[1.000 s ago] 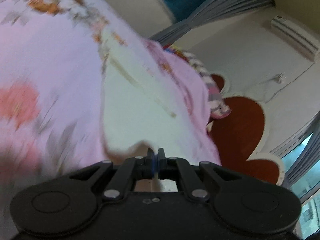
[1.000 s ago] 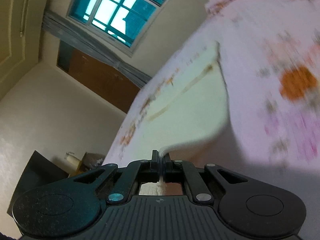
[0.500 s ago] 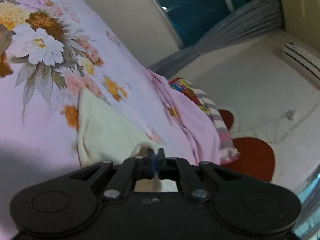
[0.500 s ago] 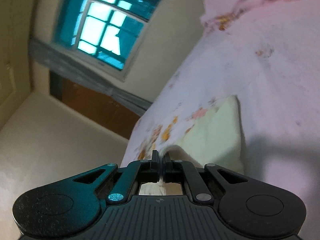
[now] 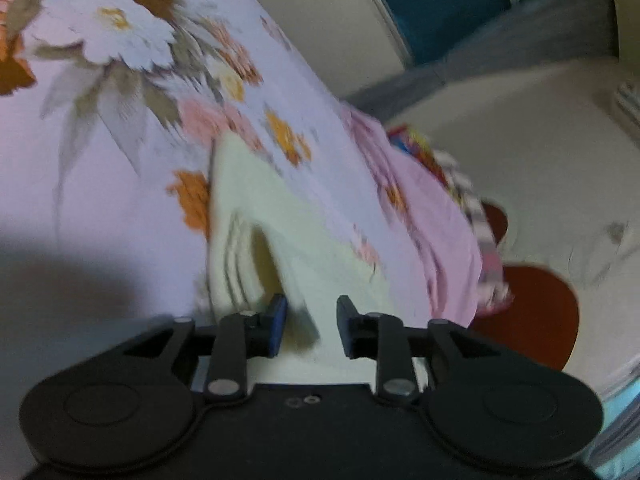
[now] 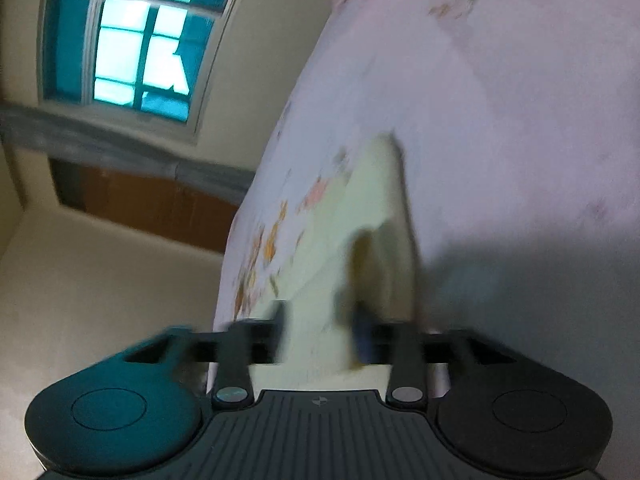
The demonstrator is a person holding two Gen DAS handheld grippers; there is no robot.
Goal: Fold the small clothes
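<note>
Left tool stands with its jaws spread wide and grips nothing; the pale cream garment lies between and just ahead of the fingers, resting on the floral bedsheet. The cloth edge nearest this tool stands up in a small hollow ridge, so the layers are not yet flat. Beyond the garment, a bunched pink cover and a striped pillow lie toward the head of the bed.

Right tool is likewise spread, with no cloth between its fingers; motion blur hides the exact fingertip position. The same garment lies directly ahead of it on the bedsheet, again with a raised fold near the tool. A window shows on the far wall.

Step in hand, by judgement: the release that ends a fold, both corners having been set down on the bed. The garment appears doubled over, but the raised edges suggest the fold is loose.

Next move calls for:
1. Clearing both tools from the cloth without snagging the raised edges.
2. Pressing or smoothing the ridges flat.
3. Locating a fresh pair of corners for a further fold, if one is needed.
</note>
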